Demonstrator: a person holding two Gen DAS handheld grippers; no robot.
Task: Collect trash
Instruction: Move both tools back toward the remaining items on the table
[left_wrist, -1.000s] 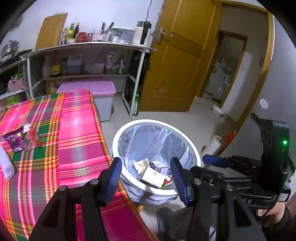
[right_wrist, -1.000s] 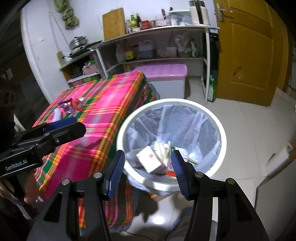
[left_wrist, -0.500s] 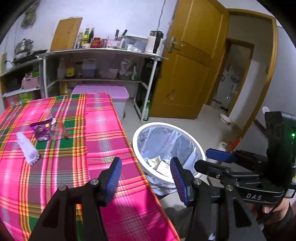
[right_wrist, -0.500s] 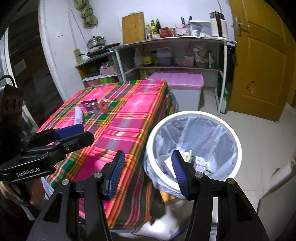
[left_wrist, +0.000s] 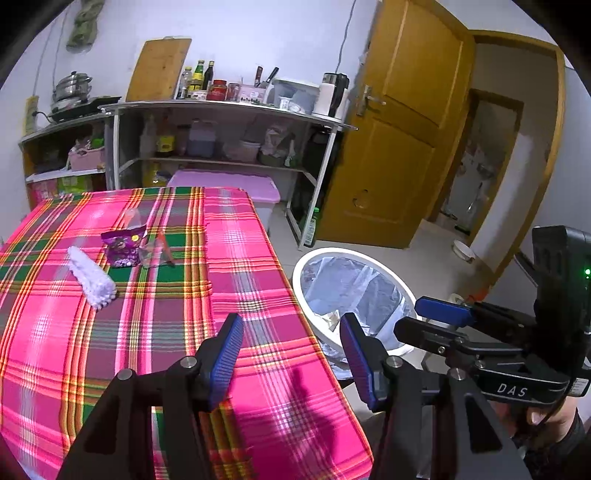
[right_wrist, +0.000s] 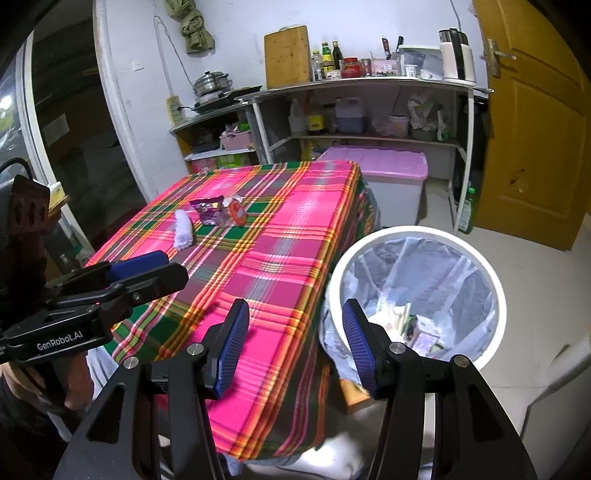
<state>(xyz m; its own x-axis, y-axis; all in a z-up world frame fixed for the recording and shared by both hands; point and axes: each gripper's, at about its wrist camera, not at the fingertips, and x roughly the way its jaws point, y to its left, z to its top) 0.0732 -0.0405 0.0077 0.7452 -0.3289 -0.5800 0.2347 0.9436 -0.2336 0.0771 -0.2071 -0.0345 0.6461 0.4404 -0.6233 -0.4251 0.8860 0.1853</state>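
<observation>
from the left wrist view, the left gripper (left_wrist: 291, 354) hangs over the near right edge of the worktop (left_wrist: 258, 314) in its pink plaid cloth, its jaws apart with nothing between them. the trash left to collect lies well beyond the jaws, on the far left part of the worktop: a white crumpled wrapper (left_wrist: 92, 277) whose long axis runs diagonally, its wide end toward the camera and its narrow end away to the left; just beyond it a purple snack bag (left_wrist: 123, 247) lying flat; and touching that bag's right side a clear plastic wrapper with a red strip (left_wrist: 157, 251). right of the worktop stands the white trash bin (left_wrist: 354, 295) with its clear liner, paper scraps at its bottom. the right gripper (left_wrist: 439, 317) shows side-on at the right edge, held by a hand (left_wrist: 550, 417), past the bin. from the right wrist view, the right gripper (right_wrist: 295, 343) hangs over the worktop's near corner and the bin's rim (right_wrist: 417, 232), jaws apart and empty. this view looks deeper into the bin, at cartons and paper inside, and shows the left gripper (right_wrist: 144, 266) side-on at the left, near the white wrapper. the three trash pieces sit in a row mid-worktop, nothing blocking them. a pink-lidded storage box (right_wrist: 384, 162) and a shelf unit (right_wrist: 369, 88) stand beyond the worktop, a yellow door (right_wrist: 535, 122) to its right.
</observation>
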